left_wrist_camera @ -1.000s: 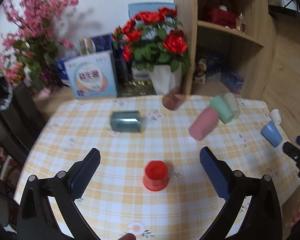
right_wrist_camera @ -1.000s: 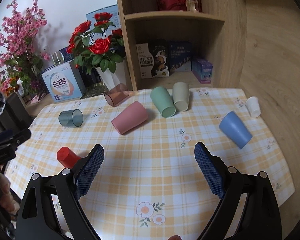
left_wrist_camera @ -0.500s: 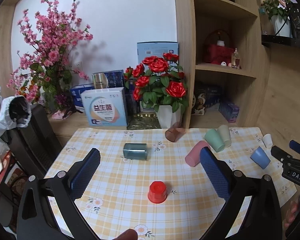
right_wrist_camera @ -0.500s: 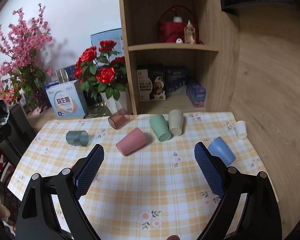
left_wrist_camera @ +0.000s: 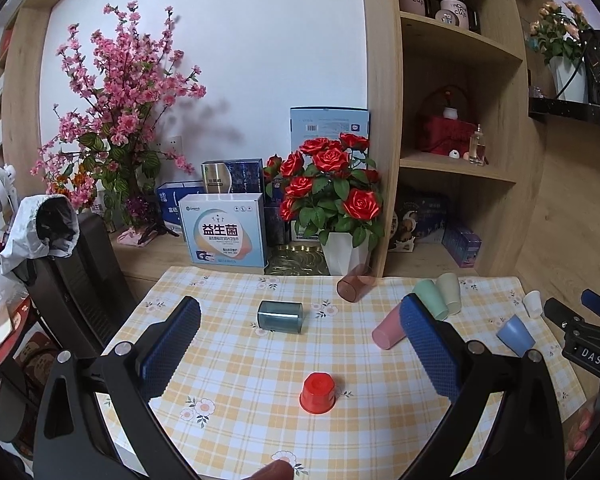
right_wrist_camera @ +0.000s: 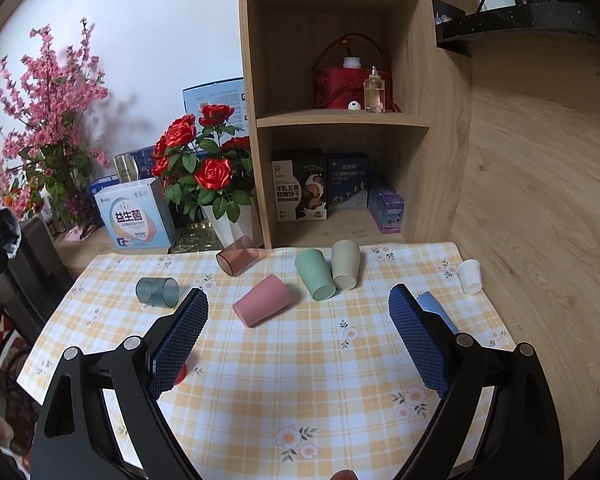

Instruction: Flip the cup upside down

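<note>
Yellow-checked cloth covers the table (left_wrist_camera: pixel 236 364), and both views now take in far more of the room than a second ago: the shelf unit (right_wrist_camera: pixel 340 120) and the pink blossom branch (left_wrist_camera: pixel 116 92) show nearly whole, so both tongs have pulled back and up from the table. The rose pot (left_wrist_camera: pixel 340 248) stands at the far edge. The left tongs (left_wrist_camera: pixel 300 346) hang wide apart and hold nothing; the right tongs (right_wrist_camera: pixel 298 338) are equally wide and empty. The pink cup (right_wrist_camera: pixel 262 306), the two green cups (right_wrist_camera: pixel 315 274), the brown cup (right_wrist_camera: pixel 236 260), the grey cup (left_wrist_camera: pixel 280 316) and the blue cup (left_wrist_camera: pixel 516 334) lie on their sides where they lay before. The red cup (left_wrist_camera: pixel 317 393) stands upside down on the cloth, between and beyond the left fingers, smaller in view than earlier, untouched.
</note>
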A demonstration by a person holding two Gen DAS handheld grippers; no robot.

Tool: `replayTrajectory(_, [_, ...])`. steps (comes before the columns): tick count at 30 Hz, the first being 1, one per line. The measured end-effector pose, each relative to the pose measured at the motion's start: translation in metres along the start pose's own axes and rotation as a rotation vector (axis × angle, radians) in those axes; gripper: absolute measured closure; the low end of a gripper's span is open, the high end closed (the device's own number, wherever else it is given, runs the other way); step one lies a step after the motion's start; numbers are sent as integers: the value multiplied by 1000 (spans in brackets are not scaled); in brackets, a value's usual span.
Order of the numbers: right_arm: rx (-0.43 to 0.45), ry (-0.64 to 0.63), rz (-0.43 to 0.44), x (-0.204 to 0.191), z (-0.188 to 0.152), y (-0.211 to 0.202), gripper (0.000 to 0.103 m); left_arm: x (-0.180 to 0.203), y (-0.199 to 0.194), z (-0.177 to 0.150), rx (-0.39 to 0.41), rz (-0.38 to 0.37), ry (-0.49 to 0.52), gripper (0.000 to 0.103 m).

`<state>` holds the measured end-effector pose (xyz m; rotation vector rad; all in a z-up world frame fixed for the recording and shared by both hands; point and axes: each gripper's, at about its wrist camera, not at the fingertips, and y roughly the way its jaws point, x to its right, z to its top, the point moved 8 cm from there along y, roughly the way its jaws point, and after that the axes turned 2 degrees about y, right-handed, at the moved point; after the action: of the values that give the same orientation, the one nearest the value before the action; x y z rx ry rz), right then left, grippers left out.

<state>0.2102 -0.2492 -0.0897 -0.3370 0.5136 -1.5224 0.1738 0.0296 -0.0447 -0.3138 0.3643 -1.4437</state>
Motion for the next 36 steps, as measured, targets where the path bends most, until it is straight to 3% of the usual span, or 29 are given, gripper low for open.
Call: replayTrajectory(36, [6, -13, -14, 1, 6, -4, 14, -4, -5, 4, 15, 33, 5, 6])
